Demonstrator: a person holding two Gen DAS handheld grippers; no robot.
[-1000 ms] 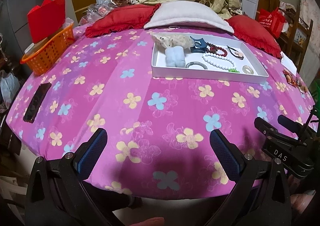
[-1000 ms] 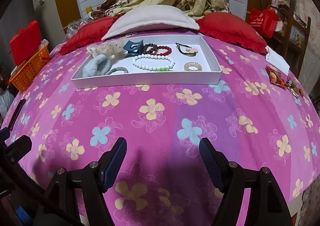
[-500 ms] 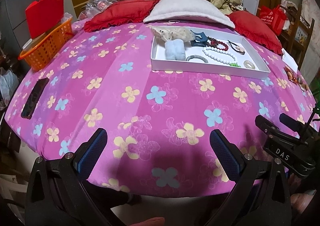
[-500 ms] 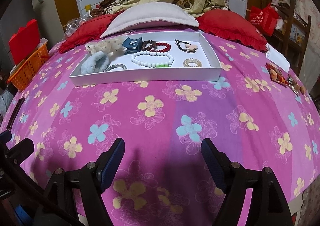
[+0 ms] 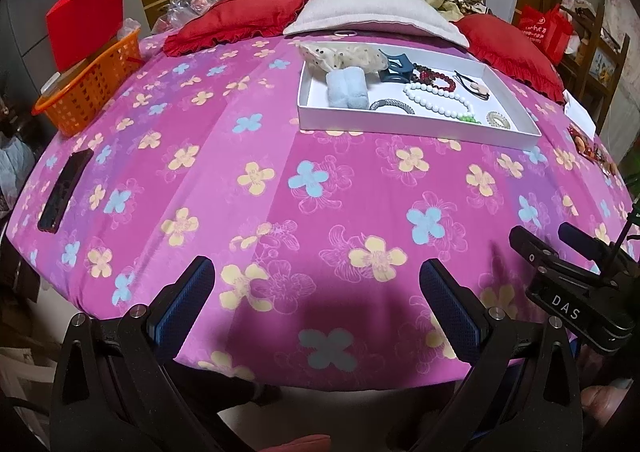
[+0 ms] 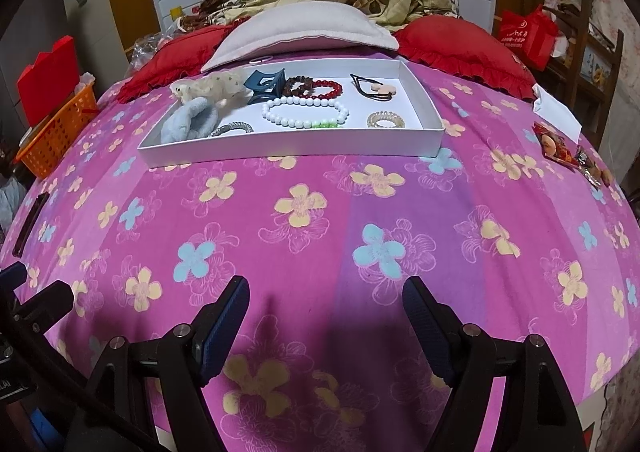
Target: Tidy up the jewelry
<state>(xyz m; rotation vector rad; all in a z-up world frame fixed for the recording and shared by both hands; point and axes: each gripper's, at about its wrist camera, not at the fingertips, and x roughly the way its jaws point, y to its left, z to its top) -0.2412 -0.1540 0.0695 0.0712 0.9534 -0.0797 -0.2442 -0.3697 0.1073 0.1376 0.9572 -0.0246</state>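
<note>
A white tray (image 5: 416, 131) sits far back on the pink flowered bed cover; it also shows in the right wrist view (image 6: 296, 150). In it lie a white bead bracelet (image 6: 305, 113), a red bead bracelet (image 6: 320, 87), a blue hair claw (image 6: 266, 84), a light blue scrunchie (image 6: 190, 124), a cream dotted scrunchie (image 6: 208, 87), a silver bangle (image 6: 234, 128), a coil hair tie (image 6: 386, 119) and a black tie with a peach charm (image 6: 374, 89). My left gripper (image 5: 316, 288) and right gripper (image 6: 324, 304) are open and empty, near the bed's front edge.
An orange basket (image 5: 90, 88) with a red box stands at the left edge. A black remote (image 5: 66, 190) lies on the left of the cover. Red and white pillows (image 6: 304, 32) sit behind the tray. Snack packets (image 6: 568, 156) and a white card lie at the right.
Both grippers have moved a little forward over the bed, so the tray looks slightly nearer. Both stay open.
</note>
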